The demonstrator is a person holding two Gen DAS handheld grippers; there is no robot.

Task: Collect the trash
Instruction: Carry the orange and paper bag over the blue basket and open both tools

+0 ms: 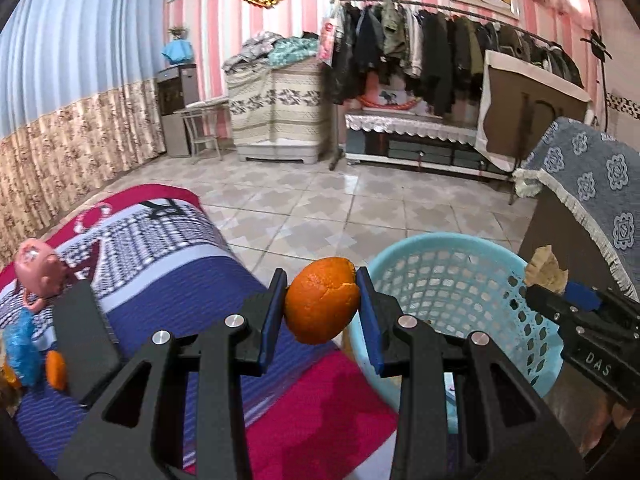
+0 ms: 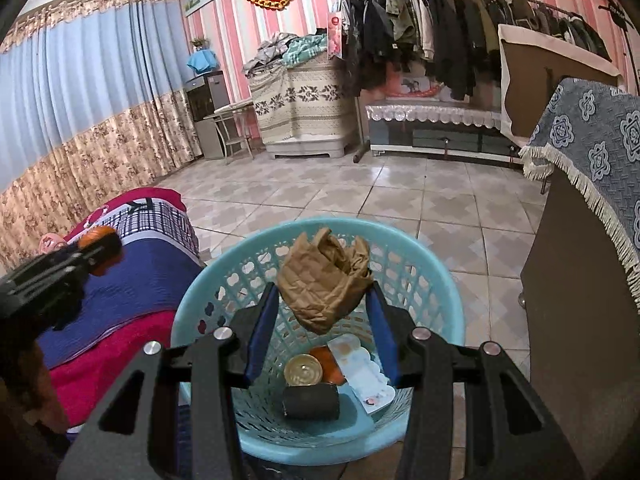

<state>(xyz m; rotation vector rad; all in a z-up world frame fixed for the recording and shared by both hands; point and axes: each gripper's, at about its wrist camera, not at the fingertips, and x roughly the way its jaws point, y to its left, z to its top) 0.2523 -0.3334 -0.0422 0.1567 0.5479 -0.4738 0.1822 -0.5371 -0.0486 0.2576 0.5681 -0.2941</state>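
left gripper [image 1: 321,302]: black angular frame, flat blue pads, clamped on an orange peel [image 1: 321,300]. the peel is a hollow, rounded cup with a pitted, matte rind and a ragged torn upper edge. it is held just left of the basket's rim, above the edge of the bed, not over the basket's mouth.

right gripper [image 2: 325,300]: same build, jaws closed on a crumpled brown paper bag [image 2: 326,280]. the paper is creased, thin and dull, bunched into an irregular lump with loose folds at the top. it hangs directly above the open mouth of the basket [image 2: 440,280], clear of the contents below.

the basket is pale turquoise plastic, round, tapering downward, with walls pierced by rows of small cut-outs and a smooth rolled rim. it stands on a glossy tiled floor [image 2: 360,192] patterned in grey and cream stepped diamonds. inside, at the bottom: a round metal tin lid [image 2: 303,368] with a shiny gold face, a dark cylindrical roll [image 2: 311,401] with a matte surface, an orange piece [image 2: 330,364] partly hidden, and a white scalloped-edge tray [image 2: 366,380] with stains.

left of the basket is a bed covered in a quilted blanket [image 1: 168,280] of navy, magenta and checked bands. on it, in the left wrist view, lie a pink plastic doll [image 1: 34,272] with blue glitter body, a flat black rectangular object [image 1: 86,340], and another orange peel piece [image 1: 56,370].

right of the basket stands a brown cabinet draped in a blue embossed cloth [image 2: 592,152] with cream fringe.
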